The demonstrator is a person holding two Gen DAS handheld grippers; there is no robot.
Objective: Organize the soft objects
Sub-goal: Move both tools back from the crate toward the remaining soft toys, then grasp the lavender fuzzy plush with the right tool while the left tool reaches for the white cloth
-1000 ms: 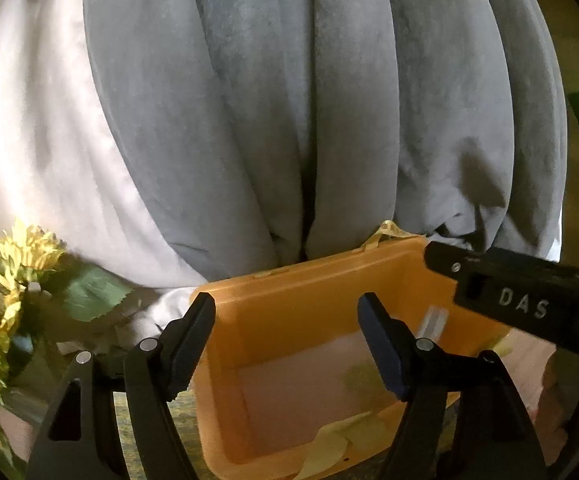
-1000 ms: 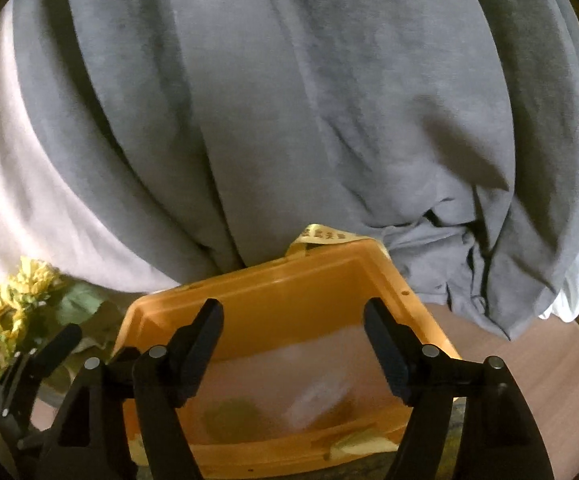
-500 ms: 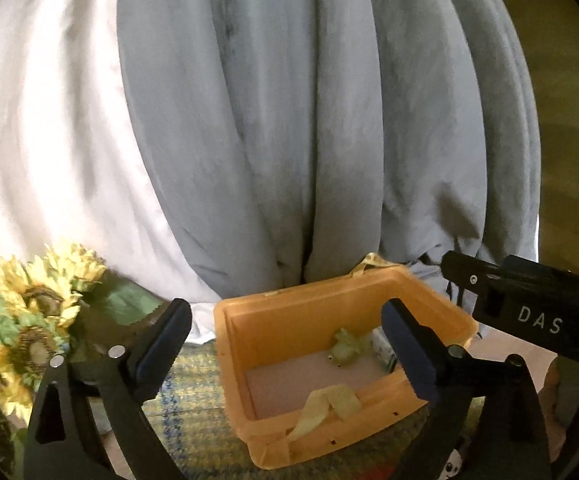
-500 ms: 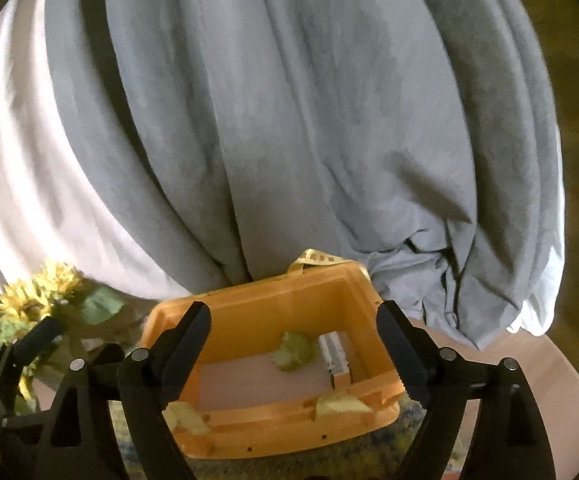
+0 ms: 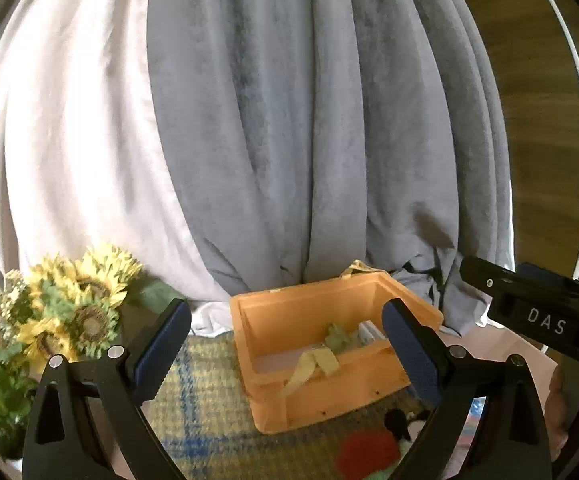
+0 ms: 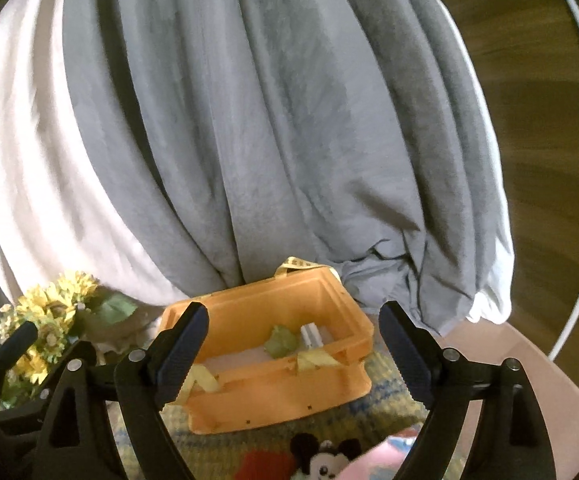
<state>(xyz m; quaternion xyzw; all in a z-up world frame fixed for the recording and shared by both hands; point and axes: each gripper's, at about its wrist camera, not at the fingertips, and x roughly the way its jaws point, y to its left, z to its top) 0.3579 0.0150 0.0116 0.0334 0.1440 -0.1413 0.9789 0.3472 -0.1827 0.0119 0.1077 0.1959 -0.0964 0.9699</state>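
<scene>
Here the left gripper [image 5: 287, 344] and the right gripper [image 6: 293, 344] both hang in front of an orange plastic bin [image 5: 321, 396] that stands on a yellow-and-blue plaid woven mat [image 5: 205, 408]. Each gripper's jaws have just been opening and now stand wide apart, with nothing held between them; the bin only shows through the gap behind them.

Inside the bin lie a crumpled green soft piece [image 6: 281, 342], a small white ribbed object [image 6: 311, 332] just beside it, and a pale yellow ribbon [image 5: 313, 364] that droops over the near rim. That part of the sorting looks done.

More seems to be left. A black-and-white mouse plush toy [image 6: 323, 458] lies on the mat in front of the bin, next to a red soft patch [image 5: 365, 450] and something pink at the right view's lower edge, too blurred to name. These are likely the next items to collect.

Behind the bin hang grey curtain folds [image 5: 289, 140] beside a white drape [image 5: 73, 140], and a bunch of artificial sunflowers [image 5: 77, 312] stands at the left.
</scene>
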